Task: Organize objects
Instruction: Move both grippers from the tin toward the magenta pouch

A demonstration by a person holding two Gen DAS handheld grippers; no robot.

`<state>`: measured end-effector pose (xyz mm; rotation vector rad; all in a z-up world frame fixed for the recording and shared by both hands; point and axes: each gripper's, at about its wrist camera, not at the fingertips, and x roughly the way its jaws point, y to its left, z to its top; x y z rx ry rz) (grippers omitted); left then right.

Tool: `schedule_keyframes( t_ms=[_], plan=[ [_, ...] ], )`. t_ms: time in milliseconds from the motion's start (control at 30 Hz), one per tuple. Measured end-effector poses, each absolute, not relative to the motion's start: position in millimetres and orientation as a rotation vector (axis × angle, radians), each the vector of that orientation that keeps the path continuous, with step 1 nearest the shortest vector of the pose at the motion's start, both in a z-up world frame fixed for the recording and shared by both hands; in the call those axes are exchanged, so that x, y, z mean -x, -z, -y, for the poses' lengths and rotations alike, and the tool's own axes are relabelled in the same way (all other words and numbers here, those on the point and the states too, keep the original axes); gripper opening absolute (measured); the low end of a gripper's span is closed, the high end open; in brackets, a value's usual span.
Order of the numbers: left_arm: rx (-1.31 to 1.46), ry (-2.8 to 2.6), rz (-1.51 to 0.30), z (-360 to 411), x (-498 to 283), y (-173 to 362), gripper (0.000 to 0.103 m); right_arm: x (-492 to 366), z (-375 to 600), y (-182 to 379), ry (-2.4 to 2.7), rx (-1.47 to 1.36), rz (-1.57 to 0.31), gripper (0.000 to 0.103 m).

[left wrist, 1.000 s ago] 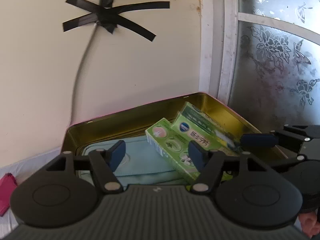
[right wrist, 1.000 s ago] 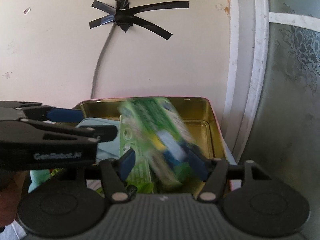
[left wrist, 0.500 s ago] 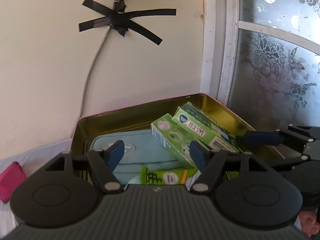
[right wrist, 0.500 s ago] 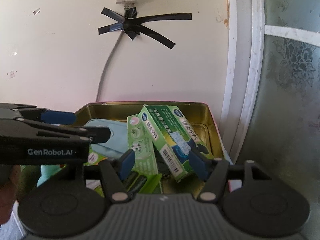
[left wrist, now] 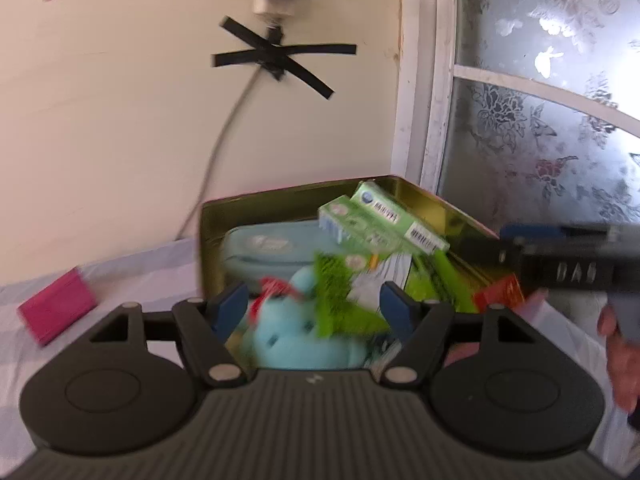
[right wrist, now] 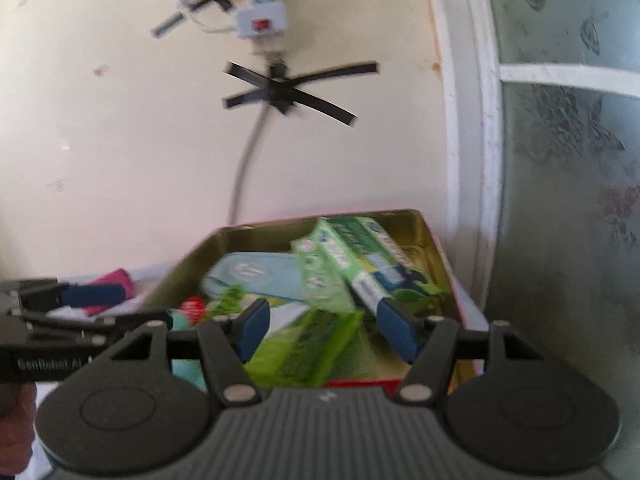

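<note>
Green toothpaste boxes (left wrist: pixel 384 220) lie slanted in the gold tin (left wrist: pixel 280 200) beside a pale-blue case (left wrist: pixel 264 256), left gripper (left wrist: pixel 314 306) opening and right gripper (right wrist: pixel 322 330) spread, both empty.

Readable only: "GenRobot.AI" in pale letters (blurred, just legible) along the side of the left gripper (right wrist: pixel 92 296), at nine o'clock in the right wrist view. Print and barcode on the green toothpaste boxes (left wrist: pixel 384 220) too smeared to read.
</note>
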<state>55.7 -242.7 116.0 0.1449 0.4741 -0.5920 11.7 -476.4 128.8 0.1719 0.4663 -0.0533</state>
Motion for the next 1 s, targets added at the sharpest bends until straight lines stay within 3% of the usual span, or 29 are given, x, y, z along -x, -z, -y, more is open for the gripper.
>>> schedule_keyframes(
  t_ms=[67,300,467,700,867,967,1000],
  plan=[
    [-0.142,0.573,-0.466,217,-47,-110,0.081,-4,458,-135,0.017,-0.151,-0.442,0.061],
    [-0.177,0.352,-0.574,119,-49,-67,0.081,-3,371,-139,-0.205,-0.133,-0.441,0.061],
    [-0.153,0.177,-0.676,59,-61,-45,0.081,-15,290,-118,-0.334,-0.052,-0.496,0.062],
    [-0.082,0.075,-0.688,6,-76,-31,0.081,-61,222,-82,-0.361,0.004,-0.619,0.062],
    [-0.046,0.019,-0.646,-20,-82,-23,0.091,-89,203,-51,-0.293,0.036,-0.697,0.062],
    [0.012,0.026,-0.647,-30,-87,-23,0.091,-101,199,-35,-0.272,0.038,-0.717,0.070],
    [0.023,0.028,-0.643,-32,-85,-23,0.091,-105,196,-32,-0.271,0.061,-0.721,0.078]
  ],
)
